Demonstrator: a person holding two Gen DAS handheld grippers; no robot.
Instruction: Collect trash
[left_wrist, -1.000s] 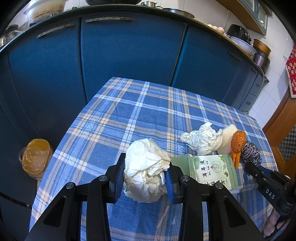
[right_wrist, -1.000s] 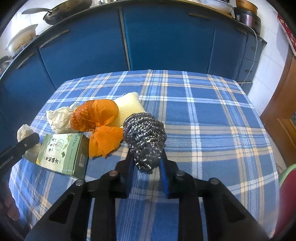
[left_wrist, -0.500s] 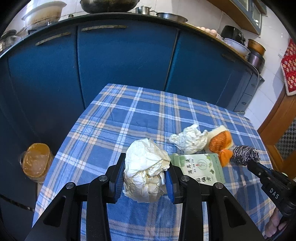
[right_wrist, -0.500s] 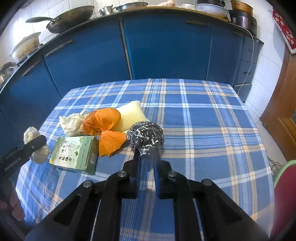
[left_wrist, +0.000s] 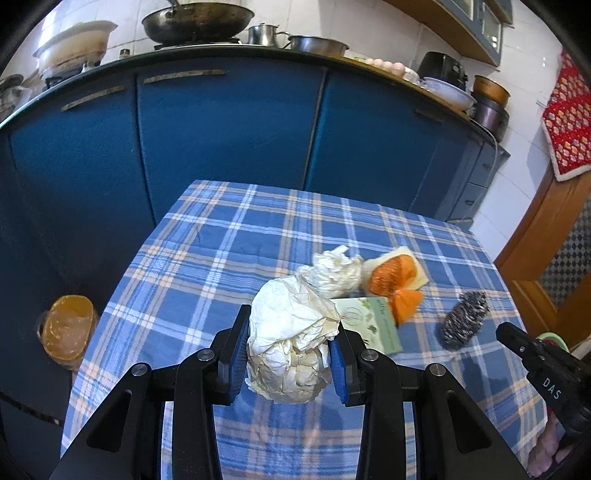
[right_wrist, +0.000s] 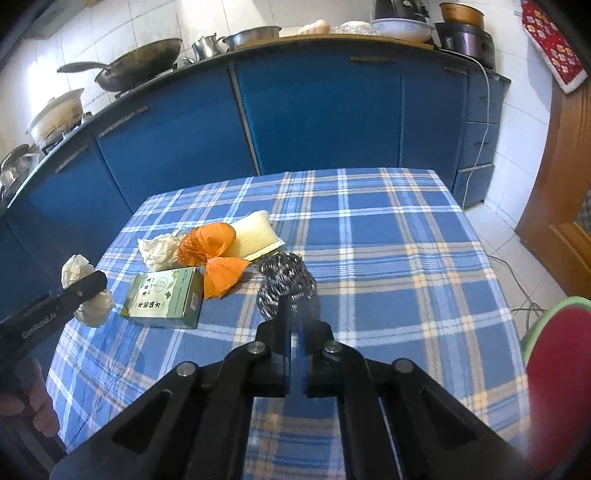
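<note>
Holding a crumpled paper ball (left_wrist: 291, 339) clamped between the blue pads of my left gripper (left_wrist: 290, 354), I have it clear of the plaid tablecloth (left_wrist: 229, 251). My right gripper (right_wrist: 294, 354) is pinched almost fully together on a tuft of the steel wool scrubber (right_wrist: 286, 282), which bulges out just ahead of its tips. So two pieces are in hand but none is binned yet, I judge. Left on the cloth, ahead and to the left of my right gripper, are a green carton (right_wrist: 164, 297), an orange plastic bag (right_wrist: 214, 254), a second paper wad (right_wrist: 159, 249) and a pale sponge (right_wrist: 255, 234). An orange-lined bin (left_wrist: 66, 330) stands on the floor left of my left gripper, likely the destination.
</note>
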